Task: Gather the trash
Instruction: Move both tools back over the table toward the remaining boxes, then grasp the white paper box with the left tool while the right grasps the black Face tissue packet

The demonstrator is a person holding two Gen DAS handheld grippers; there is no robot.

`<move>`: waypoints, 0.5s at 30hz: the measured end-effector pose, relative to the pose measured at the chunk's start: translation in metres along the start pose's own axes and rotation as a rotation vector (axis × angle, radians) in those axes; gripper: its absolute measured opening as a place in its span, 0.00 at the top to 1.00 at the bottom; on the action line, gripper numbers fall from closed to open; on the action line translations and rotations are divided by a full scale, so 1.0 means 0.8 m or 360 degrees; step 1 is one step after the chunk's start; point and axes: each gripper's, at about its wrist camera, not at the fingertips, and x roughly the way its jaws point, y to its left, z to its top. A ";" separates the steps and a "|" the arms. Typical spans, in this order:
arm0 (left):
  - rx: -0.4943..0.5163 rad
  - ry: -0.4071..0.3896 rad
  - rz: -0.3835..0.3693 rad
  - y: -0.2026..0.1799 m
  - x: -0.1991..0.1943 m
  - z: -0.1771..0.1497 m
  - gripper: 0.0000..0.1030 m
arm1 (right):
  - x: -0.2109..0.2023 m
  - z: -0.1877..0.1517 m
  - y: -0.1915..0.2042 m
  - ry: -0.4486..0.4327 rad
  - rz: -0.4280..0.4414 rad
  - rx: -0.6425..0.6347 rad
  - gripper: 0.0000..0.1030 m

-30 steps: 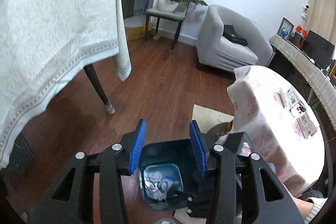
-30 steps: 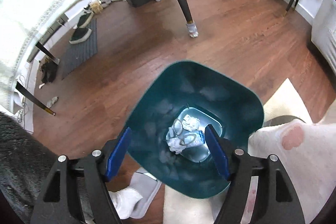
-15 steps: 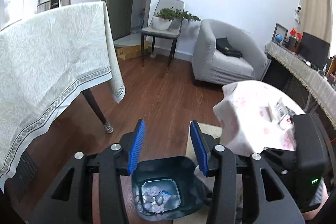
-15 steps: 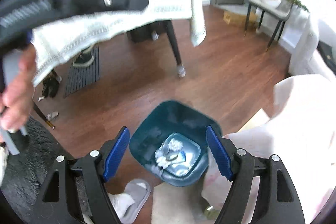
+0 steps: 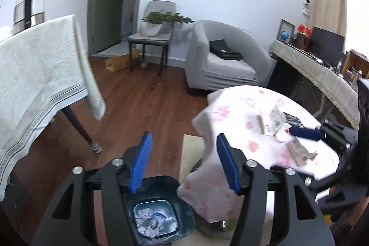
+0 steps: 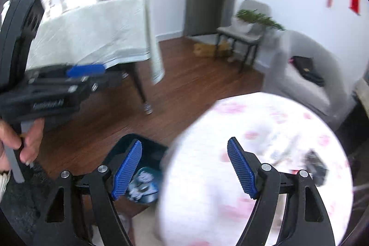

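A dark teal trash bin [image 5: 183,218] stands on the floor beside the round table, with crumpled white trash [image 5: 150,220] at its bottom; it also shows in the right wrist view [image 6: 147,149]. My left gripper [image 5: 183,163] is open and empty, raised above the bin and the table's edge. My right gripper [image 6: 184,168] is open and empty, over the near edge of the round table [image 6: 253,130]. Small boxes and wrappers [image 5: 273,122] lie on that table's pink-flowered cloth [image 5: 235,114]. In the left wrist view my right gripper [image 5: 306,133] reaches in beside them.
A table with a long white cloth [image 5: 41,75] stands at the left, its leg [image 5: 80,130] on the wooden floor. A grey armchair [image 5: 221,59], a chair with a plant [image 5: 154,31] and a side desk [image 5: 318,70] stand behind. A pale rug [image 5: 191,153] lies by the bin.
Both grippers have risen from directly over the bin and swung right, to the round table. The bin now sits low at the frame edges. Both grippers stay open.
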 end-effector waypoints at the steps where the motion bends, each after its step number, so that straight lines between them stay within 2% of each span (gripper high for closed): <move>1: 0.0011 0.0000 -0.0010 -0.008 0.002 0.001 0.36 | -0.005 -0.002 -0.008 -0.0015 -0.0023 0.0018 0.21; 2: 0.0025 0.0003 -0.0027 -0.020 0.005 0.001 0.34 | -0.010 -0.006 -0.019 -0.0032 -0.0053 0.0037 0.19; 15: 0.0137 0.0064 -0.0237 -0.153 0.038 -0.008 0.25 | -0.066 -0.059 -0.141 -0.0072 -0.0290 0.0270 0.17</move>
